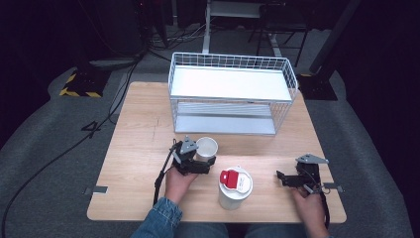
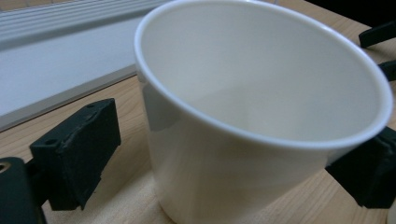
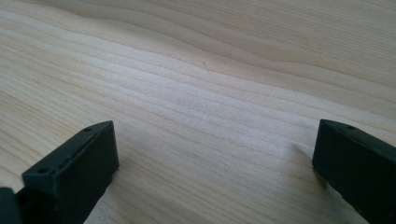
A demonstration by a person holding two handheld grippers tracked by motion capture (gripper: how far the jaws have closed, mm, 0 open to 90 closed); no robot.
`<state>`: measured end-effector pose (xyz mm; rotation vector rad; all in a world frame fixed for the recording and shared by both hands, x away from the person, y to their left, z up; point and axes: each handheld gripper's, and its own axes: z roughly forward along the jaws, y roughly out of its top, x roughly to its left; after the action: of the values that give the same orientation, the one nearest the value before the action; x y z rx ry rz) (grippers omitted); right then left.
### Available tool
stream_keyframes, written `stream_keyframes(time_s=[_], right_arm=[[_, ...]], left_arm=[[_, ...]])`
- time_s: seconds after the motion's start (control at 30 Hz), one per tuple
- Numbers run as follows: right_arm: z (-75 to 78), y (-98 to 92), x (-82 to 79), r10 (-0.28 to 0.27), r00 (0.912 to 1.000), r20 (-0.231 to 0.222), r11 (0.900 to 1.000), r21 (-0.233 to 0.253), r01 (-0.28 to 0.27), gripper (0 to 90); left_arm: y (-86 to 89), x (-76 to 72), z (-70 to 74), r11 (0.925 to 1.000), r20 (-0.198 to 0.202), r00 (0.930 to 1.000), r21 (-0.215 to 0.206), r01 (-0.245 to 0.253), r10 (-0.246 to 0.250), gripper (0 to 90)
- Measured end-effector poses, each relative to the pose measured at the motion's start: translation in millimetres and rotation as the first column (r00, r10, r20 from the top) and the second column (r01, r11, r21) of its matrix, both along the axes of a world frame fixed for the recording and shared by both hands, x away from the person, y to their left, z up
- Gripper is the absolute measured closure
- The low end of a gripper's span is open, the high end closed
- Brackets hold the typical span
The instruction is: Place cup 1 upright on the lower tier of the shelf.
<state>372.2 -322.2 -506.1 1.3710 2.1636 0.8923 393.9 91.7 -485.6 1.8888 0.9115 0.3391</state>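
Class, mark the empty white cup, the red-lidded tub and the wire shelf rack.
empty white cup (image 2: 261,88), left gripper view, inner wall.
red-lidded tub (image 1: 231,178), high view, red lid patch.
wire shelf rack (image 1: 228,83), high view, top shelf surface.

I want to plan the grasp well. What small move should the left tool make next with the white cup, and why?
Probably close the left tool on the white cup. The cup already stands between its open jaws on the table, with a gap visible at one jaw, so it is not gripped yet.
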Motion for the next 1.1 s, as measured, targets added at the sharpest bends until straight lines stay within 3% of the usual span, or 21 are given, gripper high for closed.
stream_keyframes(time_s=[0.27,0.47,1.1], right_arm=[[0.0,0.3,-0.2,-0.003,1.0000,0.000,1.000,0.000,0.003,0.5],[0.0,0.3,-0.2,-0.003,1.0000,0.000,1.000,0.000,0.003,0.5],[0.0,0.3,-0.2,-0.003,1.0000,0.000,1.000,0.000,0.003,0.5]], left_arm=[[-4.3,-1.0,-3.1,0.9997,0.019,0.9996,0.018,0.018,-0.018,15.4],[-6.5,-2.4,-3.4,0.9980,0.046,0.9987,0.060,0.021,-0.024,21.0],[-7.5,-6.2,5.1,0.9975,0.057,0.9984,0.071,-0.008,0.004,21.4]])
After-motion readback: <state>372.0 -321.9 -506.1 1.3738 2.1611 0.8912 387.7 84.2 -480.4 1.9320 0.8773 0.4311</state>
